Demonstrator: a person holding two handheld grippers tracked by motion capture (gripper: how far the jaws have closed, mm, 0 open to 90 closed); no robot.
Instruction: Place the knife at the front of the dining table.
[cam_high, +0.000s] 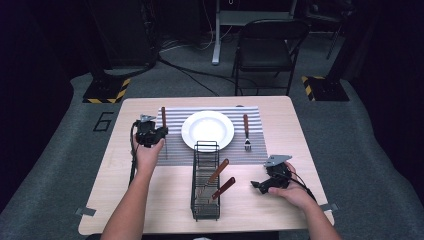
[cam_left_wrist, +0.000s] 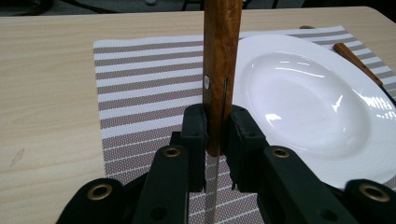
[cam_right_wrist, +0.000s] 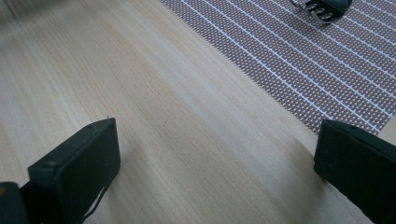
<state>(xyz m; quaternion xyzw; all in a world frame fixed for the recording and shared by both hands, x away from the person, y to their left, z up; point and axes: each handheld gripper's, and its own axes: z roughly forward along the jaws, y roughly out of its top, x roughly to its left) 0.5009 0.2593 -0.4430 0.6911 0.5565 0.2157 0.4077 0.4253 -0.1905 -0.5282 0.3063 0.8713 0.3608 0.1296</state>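
gripping a wooden-handled knife (cam_left_wrist: 219, 70) by the lower end of its handle, the left tool (cam_high: 151, 134) is seen at the left edge of the striped placemat (cam_high: 175, 145), its jaws closed tight on the wood, with the thin blade running down between them toward the camera in the left gripper view. a white plate (cam_high: 207, 130) is set at the middle of the placemat, and a wooden-handled fork (cam_high: 246, 132) is laid along the mat's right side. a black wire caddy (cam_high: 205, 180) is placed toward the near edge of the bench (cam_high: 280, 210), with two more wooden-handled utensils (cam_high: 220, 180) leaned inside it. the right tool (cam_right_wrist: 219, 154) is held low over bare wood near the bench's right edge, jaws spread wide with nothing between them.
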